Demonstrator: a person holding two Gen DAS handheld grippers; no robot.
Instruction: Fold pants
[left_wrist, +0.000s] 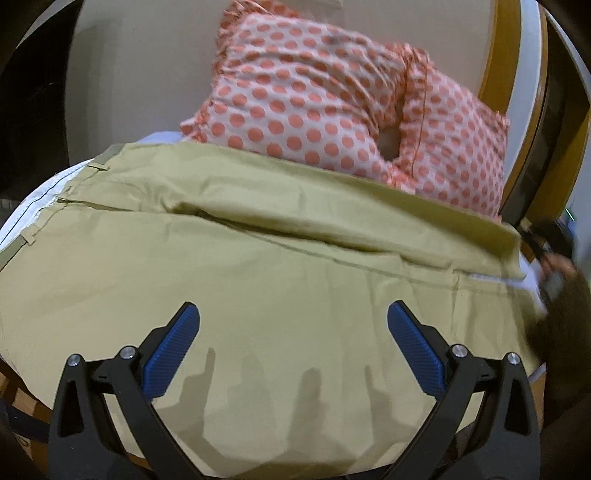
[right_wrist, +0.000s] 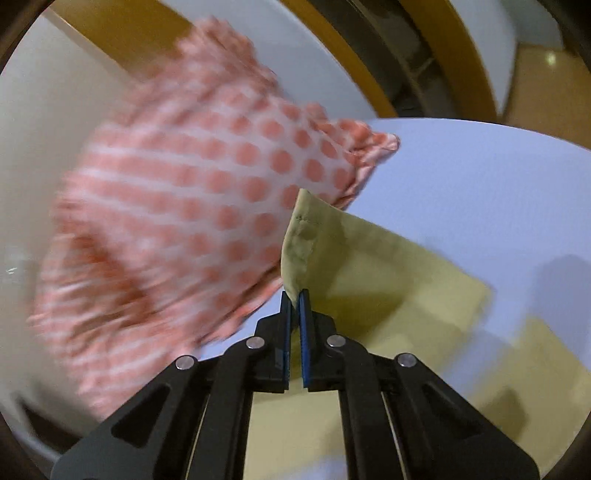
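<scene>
Khaki pants lie spread across the white table, waistband at the left, one leg folded lengthwise over the other. My left gripper hovers open and empty just above the near part of the pants. My right gripper is shut on a hem corner of the pants and lifts it off the table; the rest of that leg trails down to the right. The right gripper shows blurred at the right edge of the left wrist view.
A white cloth with orange polka dots lies bunched behind the pants, and it fills the left of the right wrist view. The round white table has a wooden rim. A wooden frame stands at the back right.
</scene>
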